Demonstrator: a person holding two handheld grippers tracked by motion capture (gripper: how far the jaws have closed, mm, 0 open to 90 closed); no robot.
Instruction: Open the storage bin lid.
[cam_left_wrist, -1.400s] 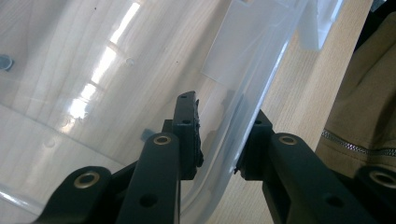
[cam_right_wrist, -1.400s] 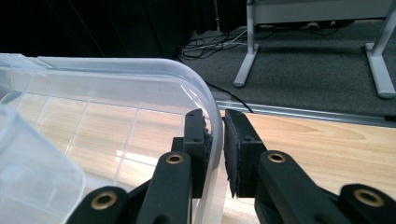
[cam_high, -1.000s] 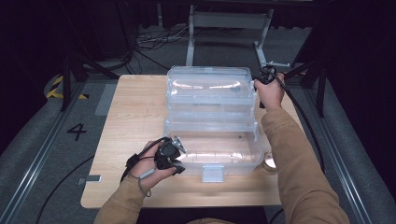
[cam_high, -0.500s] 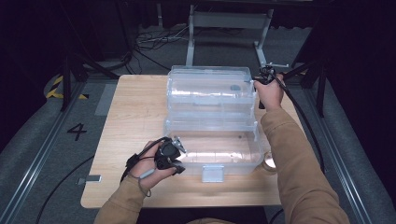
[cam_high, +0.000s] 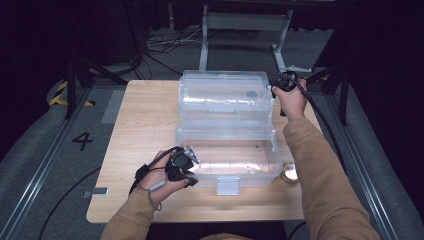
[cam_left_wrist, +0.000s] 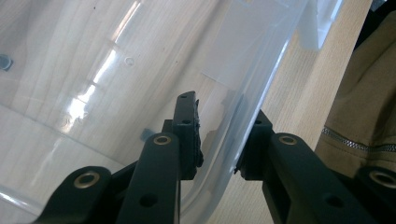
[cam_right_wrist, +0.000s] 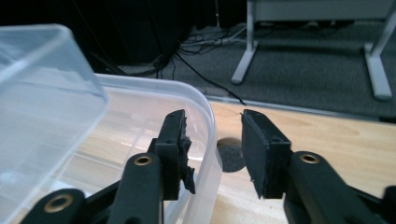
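A clear plastic box (cam_high: 230, 157) lies open on the wooden table (cam_high: 145, 125), its deep clear lid (cam_high: 225, 95) laid back behind it. My left gripper (cam_high: 190, 156) is at the box's near left corner. In the left gripper view its jaws straddle the box wall (cam_left_wrist: 261, 88), one pad inside and one outside, shut on the rim. My right gripper (cam_high: 284, 82) is at the lid's far right corner. Its jaws have just been opening. The lid's rim (cam_right_wrist: 205, 116) stands between them beside the left pad (cam_right_wrist: 175, 140), clear of the right pad.
A grey latch (cam_high: 228, 186) sticks out from the box's front. A small round shiny object (cam_high: 289, 173) sits on the table by the box's near right corner. A grey disc (cam_right_wrist: 232, 156) lies beyond the lid's rim. Cables and a metal frame (cam_high: 245, 22) lie on the floor behind.
Both hands have kept their places. A grey round spot now shows through the lid's right end, which was not visible a second ago.
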